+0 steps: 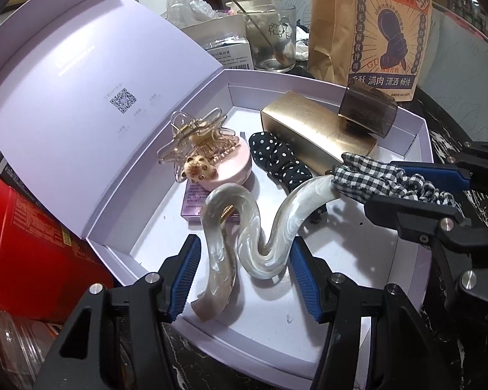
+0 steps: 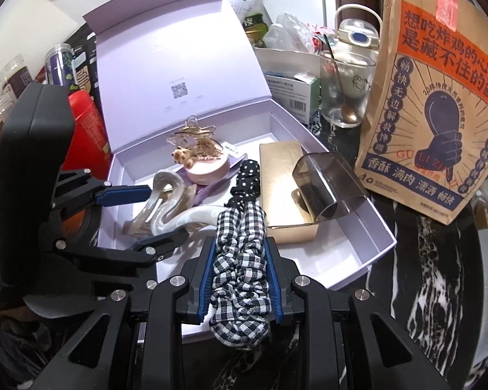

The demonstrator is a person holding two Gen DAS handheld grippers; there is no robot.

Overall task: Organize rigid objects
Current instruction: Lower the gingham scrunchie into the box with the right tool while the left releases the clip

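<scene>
Half of polka-dot scrunchie (image 1: 278, 159) hidden, seemingly beneath pearly hair clip (image 1: 244, 227).

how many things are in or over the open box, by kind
hair clips: 2, pearly wavy clip, clear star clip
scrunchies: 2, gingham scrunchie, polka dot scrunchie
small boxes: 2, gold box, purple box
pink case: 1
smoky cap: 1
total: 8

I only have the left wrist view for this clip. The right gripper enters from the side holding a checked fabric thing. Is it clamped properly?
Observer: Yes. In the right wrist view both pads press the gingham scrunchie along its length.
Operator: Where is it heading?
Observer: It points at the polka-dot scrunchie inside the lilac box.
Operator: And my left gripper?
Observer: The left gripper stands open around the pearly wavy hair clip, not squeezing it.
</scene>
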